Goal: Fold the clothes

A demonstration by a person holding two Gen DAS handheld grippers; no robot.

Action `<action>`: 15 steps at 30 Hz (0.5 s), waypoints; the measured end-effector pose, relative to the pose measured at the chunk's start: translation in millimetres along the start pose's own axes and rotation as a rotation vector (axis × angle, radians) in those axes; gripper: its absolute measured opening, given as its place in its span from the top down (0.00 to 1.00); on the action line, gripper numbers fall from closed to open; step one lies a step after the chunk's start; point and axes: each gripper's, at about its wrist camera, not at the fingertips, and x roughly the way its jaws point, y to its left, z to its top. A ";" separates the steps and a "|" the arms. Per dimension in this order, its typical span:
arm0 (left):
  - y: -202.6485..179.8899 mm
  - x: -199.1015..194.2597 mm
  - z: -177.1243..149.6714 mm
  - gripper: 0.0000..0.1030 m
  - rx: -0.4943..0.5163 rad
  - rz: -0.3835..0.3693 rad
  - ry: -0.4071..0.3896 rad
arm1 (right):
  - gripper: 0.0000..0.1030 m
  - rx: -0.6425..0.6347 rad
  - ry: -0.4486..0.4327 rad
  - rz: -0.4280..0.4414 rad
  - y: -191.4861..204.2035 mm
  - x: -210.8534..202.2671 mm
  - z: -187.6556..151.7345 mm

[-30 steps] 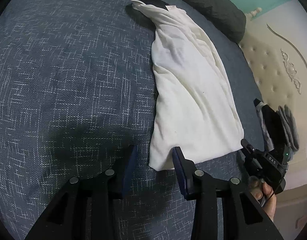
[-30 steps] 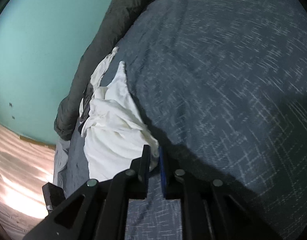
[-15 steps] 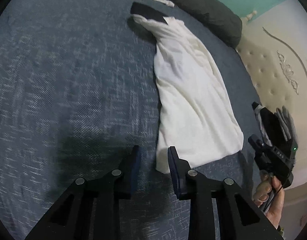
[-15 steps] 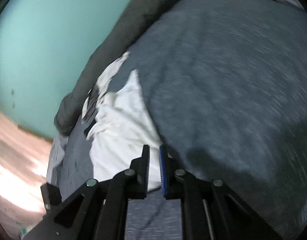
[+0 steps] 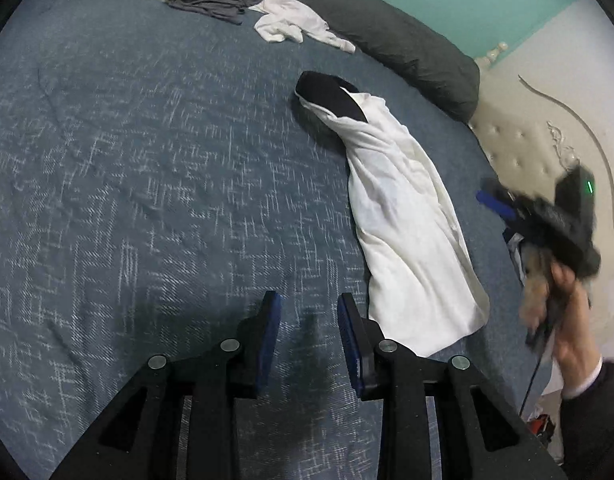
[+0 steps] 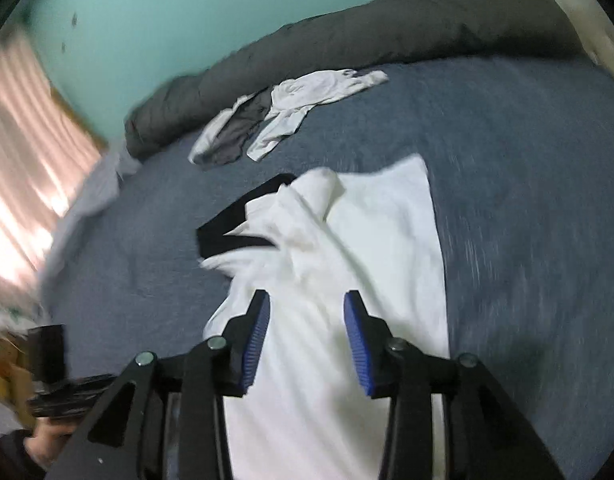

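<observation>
A long white garment (image 5: 403, 220) lies folded lengthwise on the blue bedspread (image 5: 127, 200), a black part (image 5: 327, 92) showing at its far end. My left gripper (image 5: 309, 316) hovers over bare bedspread just left of the garment's near end; its jaws are opening slightly, with nothing between them. In the right wrist view my right gripper (image 6: 307, 332) hangs above the white garment (image 6: 347, 260), jaws opening and no cloth pinched. From the left wrist view, the right gripper (image 5: 539, 216) is a blur beside the garment, held by a hand (image 5: 567, 320).
A loose pile of white and grey clothes (image 5: 235, 4) lies at the far side of the bed, against a long dark grey bolster (image 5: 407, 40). A cream tufted headboard (image 5: 519, 148) borders the bed on the right. A striped curtain (image 6: 23, 160) hangs beyond the bed's edge.
My right gripper let go of the garment's edge, rose, rolled and opened. My left gripper shifted left off the garment's near corner, which had been between its fingers.
</observation>
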 end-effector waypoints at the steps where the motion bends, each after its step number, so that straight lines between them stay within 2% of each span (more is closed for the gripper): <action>1: 1.5 -0.2 1.2 0.68 0.002 0.000 0.000 | 0.62 -0.035 0.018 -0.008 5.7 9.6 8.3; 4: 8.3 -4.9 4.5 0.68 0.006 -0.011 -0.001 | 0.62 -0.112 0.087 -0.047 17.2 41.0 25.7; 8: 12.6 -0.9 11.9 0.65 0.005 -0.021 -0.004 | 0.62 -0.166 0.125 -0.093 22.8 70.9 39.5; 15: 18.1 3.9 16.9 0.65 0.001 -0.037 -0.008 | 0.62 -0.217 0.165 -0.106 33.5 107.9 54.1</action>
